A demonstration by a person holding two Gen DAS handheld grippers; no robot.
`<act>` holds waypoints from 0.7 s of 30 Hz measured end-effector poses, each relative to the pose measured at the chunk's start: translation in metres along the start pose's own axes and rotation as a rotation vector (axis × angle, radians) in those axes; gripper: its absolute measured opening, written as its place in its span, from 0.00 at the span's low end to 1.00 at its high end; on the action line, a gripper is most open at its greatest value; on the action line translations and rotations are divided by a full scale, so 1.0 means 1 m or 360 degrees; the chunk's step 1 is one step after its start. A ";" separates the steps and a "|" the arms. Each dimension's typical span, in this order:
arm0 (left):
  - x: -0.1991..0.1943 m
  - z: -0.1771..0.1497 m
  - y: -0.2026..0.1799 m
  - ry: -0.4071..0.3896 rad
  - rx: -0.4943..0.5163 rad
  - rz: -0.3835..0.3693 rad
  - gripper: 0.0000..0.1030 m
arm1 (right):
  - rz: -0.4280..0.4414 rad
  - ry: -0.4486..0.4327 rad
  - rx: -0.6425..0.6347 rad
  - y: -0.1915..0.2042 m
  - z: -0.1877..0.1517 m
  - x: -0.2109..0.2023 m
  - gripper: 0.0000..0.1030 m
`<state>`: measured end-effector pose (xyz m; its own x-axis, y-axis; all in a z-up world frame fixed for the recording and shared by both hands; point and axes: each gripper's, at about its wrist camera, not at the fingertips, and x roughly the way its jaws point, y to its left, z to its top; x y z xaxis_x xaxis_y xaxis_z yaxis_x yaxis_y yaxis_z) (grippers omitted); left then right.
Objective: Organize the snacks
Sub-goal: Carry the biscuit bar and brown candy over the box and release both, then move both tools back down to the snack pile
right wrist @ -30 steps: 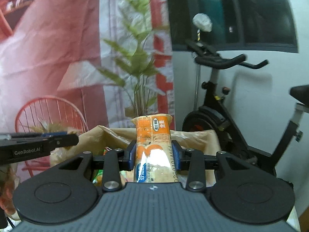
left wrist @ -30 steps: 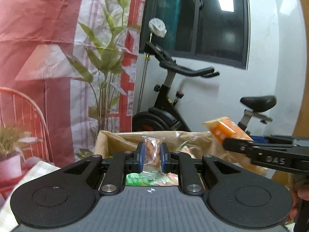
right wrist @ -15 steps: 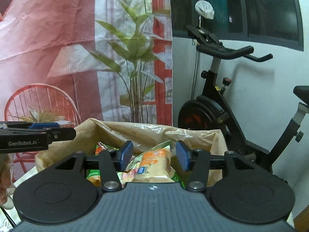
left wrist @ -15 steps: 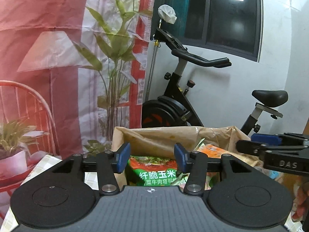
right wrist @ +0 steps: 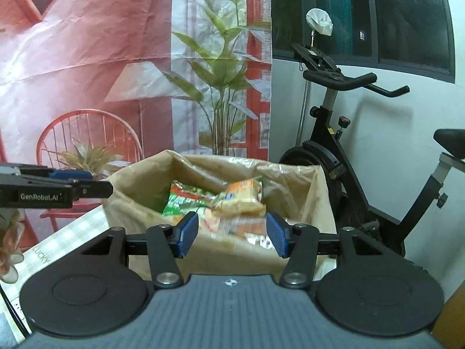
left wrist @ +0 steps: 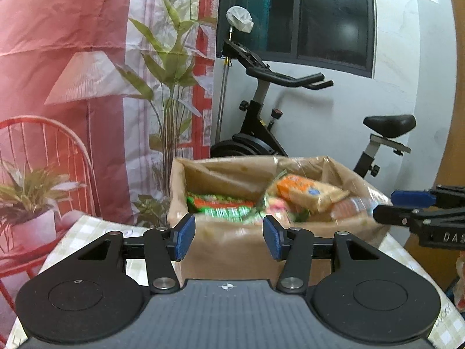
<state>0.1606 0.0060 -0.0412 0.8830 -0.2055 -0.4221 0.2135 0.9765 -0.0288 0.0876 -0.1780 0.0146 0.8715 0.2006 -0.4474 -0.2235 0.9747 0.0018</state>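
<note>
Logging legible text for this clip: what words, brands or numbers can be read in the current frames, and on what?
"GenRobot.AI": side of the left gripper.
"DAS": side of the right gripper, cut off by the frame edge.
"LUCKY": checked tablecloth.
Print on the green snack packet and orange snack packet in the box: too blurred to read.

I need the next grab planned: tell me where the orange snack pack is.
The orange pack lies inside the lined box, on top of the pile toward its right side, right of the green packs; neither gripper holds it.
</note>
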 end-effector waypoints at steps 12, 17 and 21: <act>-0.010 -0.038 -0.002 0.0051 -0.0008 -0.0037 0.53 | 0.0017 0.0045 0.0062 -0.001 -0.037 -0.016 0.54; -0.008 -0.054 -0.003 0.0086 -0.0030 -0.0046 0.53 | 0.0027 0.0089 0.0080 -0.004 -0.053 -0.013 0.54; -0.001 -0.065 -0.003 0.0136 -0.0034 -0.0039 0.52 | 0.0038 0.0131 0.0112 -0.009 -0.068 -0.008 0.54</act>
<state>0.1317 0.0077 -0.0994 0.8386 -0.2241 -0.4966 0.2251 0.9726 -0.0588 0.0527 -0.1947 -0.0426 0.8269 0.2176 -0.5185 -0.2098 0.9749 0.0746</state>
